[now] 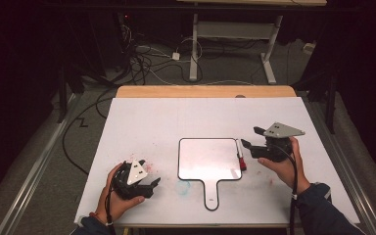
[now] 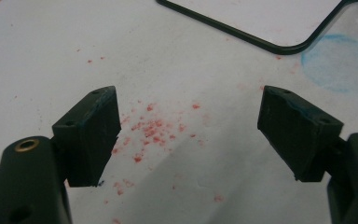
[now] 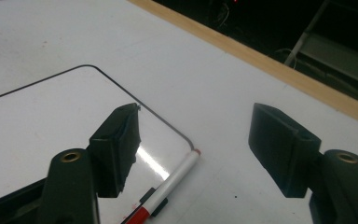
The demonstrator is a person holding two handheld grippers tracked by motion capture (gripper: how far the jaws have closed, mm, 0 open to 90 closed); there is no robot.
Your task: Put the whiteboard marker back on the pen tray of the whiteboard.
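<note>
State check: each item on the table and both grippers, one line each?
Whiteboard paddle: lying flat, wiped blank, handle toward the person.
Marker: lying along the board's right edge, red cap on, not held.
Table sheet: stained, red specks and a blue smudge near the board.
Left gripper: open, nothing between its jaws, low over the sheet.
Right gripper: open, nothing between its jaws, above the marker.

My high camera looks forward and down on the whiteboard (image 1: pixel 209 159); both gripper cameras skim close, each apparently sharing one of its corners
</note>
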